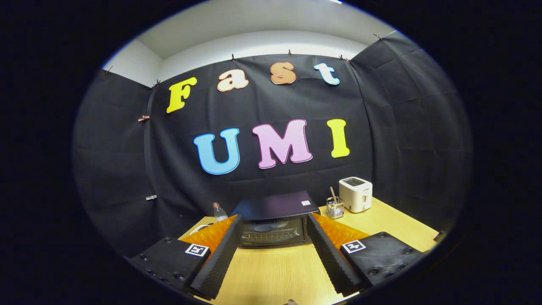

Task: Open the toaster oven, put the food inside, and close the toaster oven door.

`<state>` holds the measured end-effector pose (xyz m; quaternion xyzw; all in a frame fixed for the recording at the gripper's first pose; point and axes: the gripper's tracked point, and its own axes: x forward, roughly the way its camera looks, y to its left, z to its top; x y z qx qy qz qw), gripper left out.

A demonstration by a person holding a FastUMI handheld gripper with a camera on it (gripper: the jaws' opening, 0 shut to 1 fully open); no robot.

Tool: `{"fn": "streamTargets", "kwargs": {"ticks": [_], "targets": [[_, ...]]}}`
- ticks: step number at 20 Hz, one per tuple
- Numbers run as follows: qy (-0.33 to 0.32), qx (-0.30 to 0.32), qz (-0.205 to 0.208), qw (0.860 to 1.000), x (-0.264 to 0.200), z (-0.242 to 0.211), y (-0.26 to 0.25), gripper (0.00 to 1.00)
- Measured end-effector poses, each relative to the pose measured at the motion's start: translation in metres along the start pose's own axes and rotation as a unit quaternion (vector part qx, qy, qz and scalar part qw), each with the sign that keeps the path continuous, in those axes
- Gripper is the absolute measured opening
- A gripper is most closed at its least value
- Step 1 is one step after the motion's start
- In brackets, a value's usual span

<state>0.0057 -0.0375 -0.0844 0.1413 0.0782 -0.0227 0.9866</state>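
Gripper (274, 237) with fingers wide apart over a wooden table (271, 275), dark toaster oven (274, 222) just ahead with door shut, white toaster (355, 194) and small wire basket (335, 208) beyond, bottle (219, 212) beside the oven

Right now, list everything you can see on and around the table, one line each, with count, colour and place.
toaster oven: one, black with a glass door that looks shut, on the table just beyond the fingertips, framed between them
pop-up toaster: one, white, on the table to the right of the toaster oven, near the cloth wall
wire holder: one, metallic, holding a wooden-looking stick, between the toaster oven and the pop-up toaster
bottle: one, clear with a reddish cap, just left of the toaster oven
table: one, light wood
gripper: one, fingers spread wide apart, holding nothing, aimed at the toaster oven
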Motion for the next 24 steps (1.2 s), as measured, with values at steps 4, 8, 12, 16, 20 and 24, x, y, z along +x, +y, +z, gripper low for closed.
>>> {"fn": "streamTargets", "kwargs": {"ticks": [4, 8, 12, 16, 20, 24], "targets": [[-0.006, -0.012, -0.01, 1.0, -0.009, 0.008, -0.011, 0.98], [-0.006, -0.012, -0.014, 1.0, -0.01, 0.012, -0.015, 0.98], [-0.006, -0.012, -0.011, 1.0, -0.015, 0.015, -0.013, 0.98], [0.0, -0.016, -0.004, 1.0, -0.016, 0.012, -0.01, 0.98], [-0.004, -0.025, -0.005, 1.0, -0.017, 0.016, -0.01, 0.98], [-0.006, -0.028, -0.007, 1.0, -0.017, 0.018, -0.011, 0.98]]}}
